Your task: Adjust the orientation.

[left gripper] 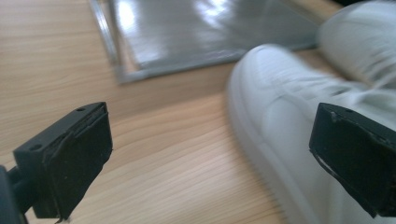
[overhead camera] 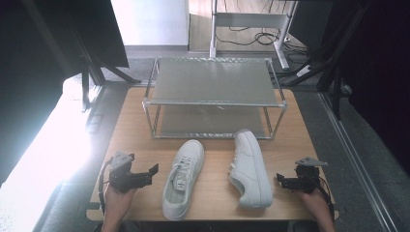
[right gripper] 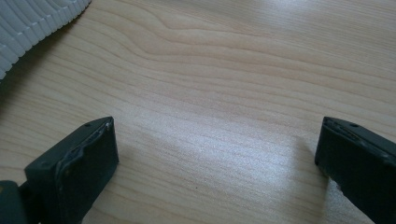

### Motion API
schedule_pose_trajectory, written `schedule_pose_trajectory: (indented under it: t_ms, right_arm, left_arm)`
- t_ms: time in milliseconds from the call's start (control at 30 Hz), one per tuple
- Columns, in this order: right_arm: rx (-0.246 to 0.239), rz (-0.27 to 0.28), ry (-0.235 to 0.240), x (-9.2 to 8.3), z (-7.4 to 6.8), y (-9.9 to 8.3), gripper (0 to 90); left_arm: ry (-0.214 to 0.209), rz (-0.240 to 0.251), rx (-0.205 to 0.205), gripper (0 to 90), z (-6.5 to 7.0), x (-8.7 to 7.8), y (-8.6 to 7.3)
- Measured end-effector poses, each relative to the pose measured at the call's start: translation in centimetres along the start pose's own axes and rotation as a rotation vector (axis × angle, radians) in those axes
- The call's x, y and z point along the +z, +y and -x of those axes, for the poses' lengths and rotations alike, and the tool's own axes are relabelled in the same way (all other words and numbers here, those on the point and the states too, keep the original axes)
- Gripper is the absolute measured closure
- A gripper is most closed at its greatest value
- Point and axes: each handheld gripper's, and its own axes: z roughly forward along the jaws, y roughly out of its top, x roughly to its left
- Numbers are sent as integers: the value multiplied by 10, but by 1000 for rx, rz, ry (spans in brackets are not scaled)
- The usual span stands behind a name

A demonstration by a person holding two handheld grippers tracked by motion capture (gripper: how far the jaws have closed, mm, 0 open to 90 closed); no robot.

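Observation:
Two white sneakers lie on the wooden table [overhead camera: 212,193]. The left sneaker [overhead camera: 183,179] stands upright, toe toward the rack. The right sneaker [overhead camera: 249,169] lies on its side, its ribbed sole [right gripper: 32,23] turned toward my right gripper. My left gripper [overhead camera: 151,176] is open just left of the left sneaker, whose toe [left gripper: 280,116] reaches in front of one jaw of the left gripper [left gripper: 215,144]. My right gripper [overhead camera: 281,181] is open right of the right sneaker. Bare wood lies between the jaws of the right gripper [right gripper: 222,154].
A two-tier metal rack [overhead camera: 212,79] stands at the back of the table, both shelves bare; its lower shelf [left gripper: 187,32] lies ahead of the left gripper. The table's front edge is near both hands. Dark stands and cables surround the table.

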Motion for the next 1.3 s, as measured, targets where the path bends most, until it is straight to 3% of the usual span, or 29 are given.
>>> schedule_pose_trajectory:
  t_ms: [100,200,333,433,533,633,700,1000,1300]
  right_arm:
    - [0,0,0,0,0,0,0]
    - [-4,1,6,0,0,0,0]
    - [-1,3,11,0,1,0,0]
    - [15,12,29,-1,3,0,0]
    - [21,18,34,-2,4,-1,0]
    - [30,27,38,-4,5,1,2]
    - [31,44,33,-6,5,2,3]
    - [20,89,40,-17,-3,11,2]
    - [-20,183,75,-46,-20,35,2]
  left_arm:
    - [31,-49,-12,0,-8,8,-9]
    - [59,-109,0,0,-11,20,-17]
    - [63,-150,-6,0,-12,29,-22]
    - [80,-209,19,0,-12,38,-28]
    - [86,-235,22,0,-12,42,-30]
    - [80,-292,22,0,-12,49,-34]
    - [92,-305,43,0,-12,50,-35]
    - [97,-296,45,0,-12,51,-36]
    - [98,-296,45,0,-11,51,-36]
